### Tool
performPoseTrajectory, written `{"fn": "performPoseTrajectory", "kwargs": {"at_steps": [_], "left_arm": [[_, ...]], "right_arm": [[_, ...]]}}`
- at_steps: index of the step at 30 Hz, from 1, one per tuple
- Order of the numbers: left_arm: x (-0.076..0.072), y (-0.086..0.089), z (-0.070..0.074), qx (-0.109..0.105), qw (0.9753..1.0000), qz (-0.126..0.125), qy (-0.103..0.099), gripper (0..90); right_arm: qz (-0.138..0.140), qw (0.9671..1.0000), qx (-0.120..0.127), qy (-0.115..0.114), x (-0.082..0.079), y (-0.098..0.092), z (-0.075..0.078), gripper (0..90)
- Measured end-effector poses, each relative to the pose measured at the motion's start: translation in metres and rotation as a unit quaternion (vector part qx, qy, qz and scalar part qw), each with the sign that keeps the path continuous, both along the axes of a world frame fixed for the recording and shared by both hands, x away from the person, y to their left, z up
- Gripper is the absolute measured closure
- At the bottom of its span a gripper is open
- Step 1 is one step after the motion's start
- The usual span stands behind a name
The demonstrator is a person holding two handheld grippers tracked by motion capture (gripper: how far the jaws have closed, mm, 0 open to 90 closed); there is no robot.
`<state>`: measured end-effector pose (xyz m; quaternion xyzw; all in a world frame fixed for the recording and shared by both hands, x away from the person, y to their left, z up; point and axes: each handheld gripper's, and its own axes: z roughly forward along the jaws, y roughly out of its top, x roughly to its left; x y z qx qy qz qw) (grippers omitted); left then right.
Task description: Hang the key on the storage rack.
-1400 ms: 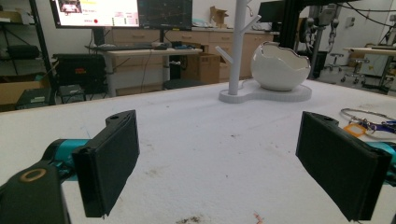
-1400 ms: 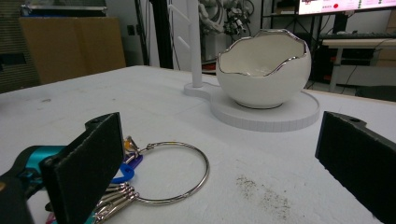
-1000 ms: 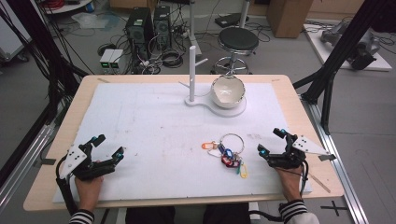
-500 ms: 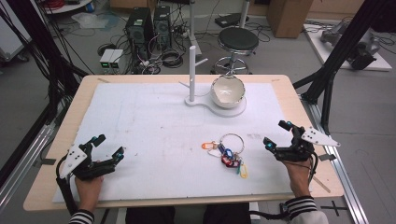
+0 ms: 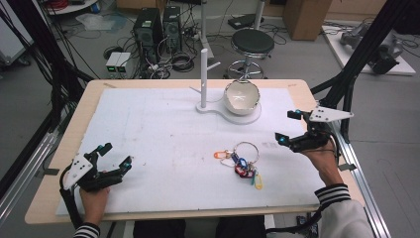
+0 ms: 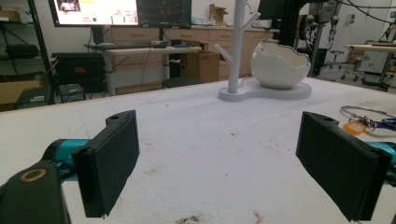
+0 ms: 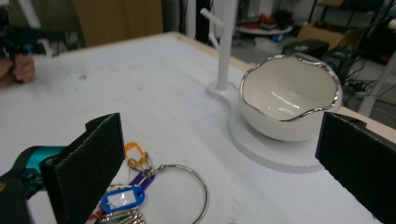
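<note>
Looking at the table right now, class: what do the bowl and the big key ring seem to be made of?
Bowl: probably glazed ceramic, since it is glossy white with bright reflections inside and a thin silvery, wavy rim. Key ring: likely metal, a thin, shiny grey wire loop; its tags look like coloured plastic.

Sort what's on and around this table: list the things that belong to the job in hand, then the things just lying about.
Job in hand:
- bunch of keys on a ring
- right tool, open, nearest the keys
- white bowl
- white peg stand

Lying about:
- left tool, open, far from the keys
- black stool
- computer towers
</note>
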<state>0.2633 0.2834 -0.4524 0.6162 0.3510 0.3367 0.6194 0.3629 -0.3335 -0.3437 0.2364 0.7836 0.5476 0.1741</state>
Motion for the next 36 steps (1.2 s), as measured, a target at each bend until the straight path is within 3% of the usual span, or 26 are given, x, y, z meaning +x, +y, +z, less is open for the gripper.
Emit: {"fn": "performPoseTrajectory", "kwargs": {"at_steps": [2, 3, 6, 8, 11, 13, 14, 15, 16, 18, 19, 23, 25, 26, 28, 29, 31, 34, 35, 36], "left_arm": [[0.0, 0.0, 0.0, 0.001, 1.0, 0.0, -0.001, 13.9], [0.0, 0.0, 0.0, 0.0, 1.0, 0.0, 0.0, 13.9], [0.0, 0.001, 0.0, 0.002, 1.0, 0.001, 0.001, 13.9], [0.0, 0.0, 0.0, 0.001, 1.0, 0.0, 0.001, 13.9], [0.001, 0.0, 0.0, 0.0, 1.0, 0.0, 0.0, 13.9], [0.001, 0.0, 0.0, -0.001, 1.0, 0.0, 0.001, 13.9], [0.001, 0.0, 0.0, -0.001, 1.0, 0.0, 0.001, 13.9], [0.001, 0.0, 0.0, -0.001, 1.0, 0.001, 0.002, 13.9], [0.001, 0.0, 0.0, -0.001, 1.0, 0.001, 0.002, 13.9], [0.001, 0.0, 0.0, 0.0, 1.0, 0.001, 0.003, 13.9], [0.001, 0.0, 0.0, -0.001, 1.0, 0.0, 0.003, 13.9], [0.001, 0.0, 0.0, -0.002, 1.0, 0.0, 0.004, 13.9], [0.001, 0.0, 0.0, -0.001, 1.0, 0.0, 0.005, 13.9], [0.001, 0.0, 0.0, -0.001, 1.0, 0.0, 0.005, 13.9], [0.001, 0.0, 0.0, -0.002, 1.0, 0.0, 0.005, 13.9], [0.001, 0.0, 0.0, -0.002, 1.0, 0.0, 0.005, 13.9], [0.002, 0.0, 0.0, -0.001, 1.0, 0.0, 0.005, 13.9], [0.002, 0.0, 0.0, -0.001, 1.0, 0.0, 0.005, 13.9], [0.002, 0.001, 0.0, -0.001, 1.0, 0.0, 0.005, 13.9], [0.002, 0.0, 0.0, -0.001, 1.0, 0.0, 0.005, 13.9]], "right_arm": [[0.006, 1.0, -0.008, 0.002, 0.002, 0.003, 0.002, 1.0], [0.022, 0.9991, -0.036, 0.01, 0.009, 0.012, 0.007, 0.9], [0.038, 0.9979, -0.052, 0.011, 0.015, 0.019, 0.011, 1.0], [0.059, 0.9949, -0.08, 0.019, 0.023, 0.031, 0.016, 1.0], [0.072, 0.992, -0.101, 0.025, 0.029, 0.039, 0.019, 1.0], [0.091, 0.9859, -0.138, 0.03, 0.037, 0.049, 0.022, 1.0], [0.096, 0.9838, -0.148, 0.031, 0.04, 0.053, 0.023, 1.0], [0.096, 0.9838, -0.148, 0.031, 0.04, 0.053, 0.023, 1.0], [0.108, 0.9792, -0.167, 0.038, 0.045, 0.059, 0.025, 1.0], [0.117, 0.9743, -0.187, 0.048, 0.05, 0.065, 0.026, 1.0], [0.117, 0.9743, -0.187, 0.048, 0.05, 0.065, 0.026, 1.0], [0.13, 0.9655, -0.218, 0.059, 0.062, 0.077, 0.023, 1.0], [0.133, 0.9638, -0.223, 0.059, 0.064, 0.078, 0.022, 1.0], [0.142, 0.9587, -0.237, 0.066, 0.067, 0.083, 0.019, 1.0], [0.149, 0.9531, -0.254, 0.07, 0.069, 0.087, 0.016, 1.0], [0.149, 0.9531, -0.254, 0.07, 0.069, 0.087, 0.016, 1.0], [0.16, 0.9446, -0.276, 0.08, 0.073, 0.092, 0.009, 1.0], [0.171, 0.937, -0.292, 0.087, 0.076, 0.097, 0.002, 1.0], [0.171, 0.937, -0.292, 0.087, 0.076, 0.097, 0.002, 1.0], [0.173, 0.9324, -0.304, 0.089, 0.078, 0.099, -0.002, 1.1]]}}
